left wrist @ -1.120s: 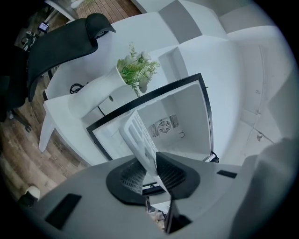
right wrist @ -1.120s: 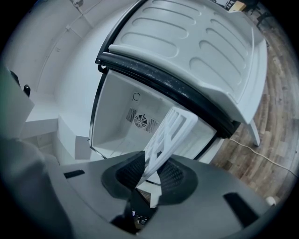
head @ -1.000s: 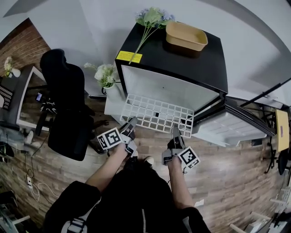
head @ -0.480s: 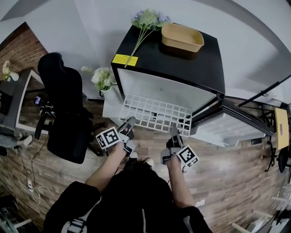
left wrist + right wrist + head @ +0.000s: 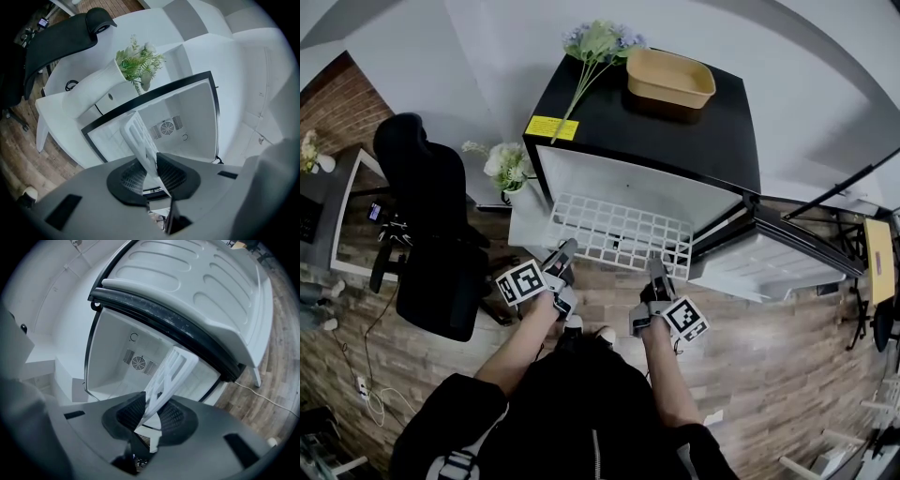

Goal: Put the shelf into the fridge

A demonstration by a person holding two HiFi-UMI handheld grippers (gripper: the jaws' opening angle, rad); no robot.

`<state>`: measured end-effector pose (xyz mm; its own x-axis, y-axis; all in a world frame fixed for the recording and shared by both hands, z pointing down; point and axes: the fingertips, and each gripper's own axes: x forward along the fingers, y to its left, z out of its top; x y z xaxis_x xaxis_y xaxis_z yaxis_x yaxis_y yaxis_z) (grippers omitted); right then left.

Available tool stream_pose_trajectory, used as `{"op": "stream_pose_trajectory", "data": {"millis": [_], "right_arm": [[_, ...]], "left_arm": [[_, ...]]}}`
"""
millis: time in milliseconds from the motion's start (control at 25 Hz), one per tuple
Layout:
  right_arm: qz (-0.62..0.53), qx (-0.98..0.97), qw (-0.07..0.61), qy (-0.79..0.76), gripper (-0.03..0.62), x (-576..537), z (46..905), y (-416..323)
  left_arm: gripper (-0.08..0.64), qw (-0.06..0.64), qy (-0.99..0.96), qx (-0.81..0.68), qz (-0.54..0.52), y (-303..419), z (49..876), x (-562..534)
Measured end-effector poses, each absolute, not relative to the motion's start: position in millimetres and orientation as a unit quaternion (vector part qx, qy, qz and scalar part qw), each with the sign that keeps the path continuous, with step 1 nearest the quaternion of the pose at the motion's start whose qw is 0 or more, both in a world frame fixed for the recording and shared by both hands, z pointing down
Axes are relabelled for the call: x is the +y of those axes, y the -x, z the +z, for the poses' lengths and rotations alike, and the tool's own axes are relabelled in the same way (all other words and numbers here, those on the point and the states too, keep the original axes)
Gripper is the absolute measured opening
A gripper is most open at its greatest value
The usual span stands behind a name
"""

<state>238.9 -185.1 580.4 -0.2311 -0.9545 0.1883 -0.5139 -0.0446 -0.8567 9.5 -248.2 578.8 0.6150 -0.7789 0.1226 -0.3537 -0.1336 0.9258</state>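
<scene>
The white plastic lattice shelf (image 5: 621, 234) lies roughly level at the mouth of the small black fridge (image 5: 675, 131), long axis running left to right. The left gripper (image 5: 563, 253) and right gripper (image 5: 654, 272) each pinch its near edge, about equally close, so the white cavity lies straight beyond it.

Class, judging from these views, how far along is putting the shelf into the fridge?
Done: the door of the black fridge stands open; left gripper and right gripper clamp the white grid shelf. In hand: its far edge meets the opening. Remaining: slide it in, release.
</scene>
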Motion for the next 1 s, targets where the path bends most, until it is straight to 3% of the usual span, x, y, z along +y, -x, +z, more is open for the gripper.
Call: {"op": "stream_pose_trajectory", "data": {"millis": [1000], "right_arm": [[-0.44,0.641,0.245,0.579,0.08,-221.5,586.0,-250.8]], "left_arm": [[0.077,0.507,-0.741,-0.392,-0.2,-20.2,581.5,-282.3]]}}
